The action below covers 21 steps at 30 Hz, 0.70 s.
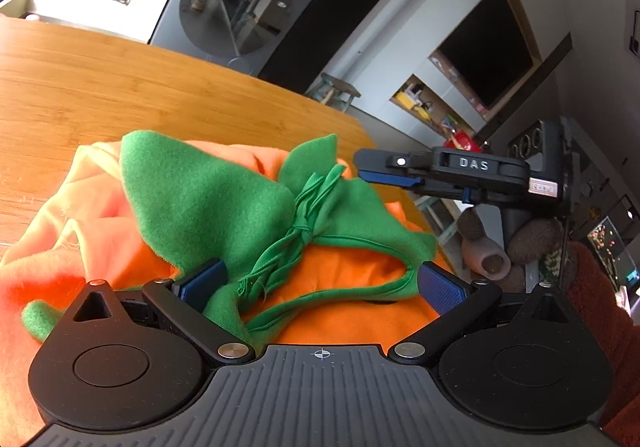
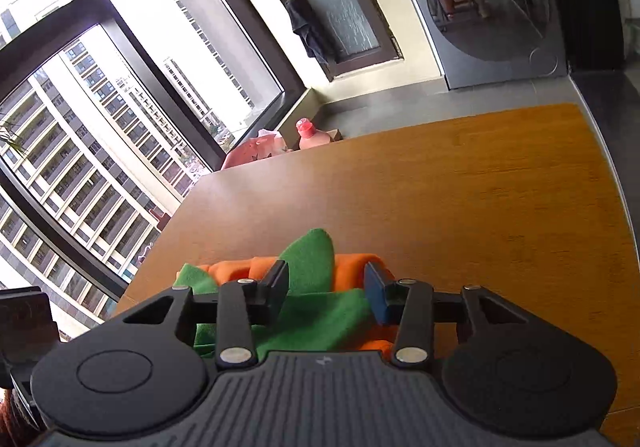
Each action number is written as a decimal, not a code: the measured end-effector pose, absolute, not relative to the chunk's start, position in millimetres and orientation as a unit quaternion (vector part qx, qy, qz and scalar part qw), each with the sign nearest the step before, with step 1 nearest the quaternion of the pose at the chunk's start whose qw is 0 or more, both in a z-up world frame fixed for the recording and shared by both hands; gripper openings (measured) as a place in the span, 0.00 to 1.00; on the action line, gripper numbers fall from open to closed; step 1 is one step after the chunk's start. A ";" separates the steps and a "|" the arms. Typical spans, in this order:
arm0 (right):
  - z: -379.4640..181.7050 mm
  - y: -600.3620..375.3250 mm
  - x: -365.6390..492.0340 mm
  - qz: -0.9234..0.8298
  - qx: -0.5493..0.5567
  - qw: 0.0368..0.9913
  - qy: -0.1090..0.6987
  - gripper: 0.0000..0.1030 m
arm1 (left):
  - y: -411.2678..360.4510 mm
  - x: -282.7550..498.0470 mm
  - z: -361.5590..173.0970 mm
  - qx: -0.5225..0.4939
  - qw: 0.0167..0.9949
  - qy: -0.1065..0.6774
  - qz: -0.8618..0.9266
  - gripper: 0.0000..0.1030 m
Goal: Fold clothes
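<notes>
The orange and green garment [image 1: 208, 207] runs off the left edge of the left wrist view, and its near part hides under the left gripper [image 1: 320, 283]. You cannot see its whole shape.

In the right wrist view most of the garment hides behind the right gripper [image 2: 326, 293], so you cannot tell if the pads press on the cloth.

The wooden table [image 2: 480, 187] is cut off at the right edge.

The pink bottle [image 2: 310, 135] pokes up behind the table's far edge; its bottom is hidden.

The sticker on the washing machine [image 2: 500, 7] is too small to read.
</notes>
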State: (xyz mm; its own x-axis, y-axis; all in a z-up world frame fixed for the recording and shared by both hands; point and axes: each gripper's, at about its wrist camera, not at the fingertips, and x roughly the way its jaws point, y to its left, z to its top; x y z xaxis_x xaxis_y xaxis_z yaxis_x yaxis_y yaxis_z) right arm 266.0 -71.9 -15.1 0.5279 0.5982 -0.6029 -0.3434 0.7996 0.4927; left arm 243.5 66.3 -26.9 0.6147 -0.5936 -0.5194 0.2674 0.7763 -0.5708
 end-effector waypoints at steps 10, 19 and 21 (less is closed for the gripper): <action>-12.0 -24.1 296.9 0.324 0.158 0.844 0.396 0.08 | 63.6 234.6 -30.3 -0.203 0.879 0.350 -0.252 1.00; 18.9 -64.3 186.3 0.397 0.178 0.825 0.362 0.04 | 53.4 233.8 -28.9 -0.187 0.887 0.342 -0.247 1.00; -1.2 -68.4 174.4 0.384 0.181 0.816 0.391 0.04 | 57.0 227.2 -21.4 -0.185 0.886 0.343 -0.251 1.00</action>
State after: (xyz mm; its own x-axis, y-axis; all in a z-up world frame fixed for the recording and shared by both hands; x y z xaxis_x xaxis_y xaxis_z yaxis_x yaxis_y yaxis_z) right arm 174.4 -68.5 -1.2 0.3989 0.7691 -0.4994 -0.4861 0.6391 0.5961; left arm 227.2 57.0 -21.4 0.6388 -0.5712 -0.5154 0.3175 0.8059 -0.4997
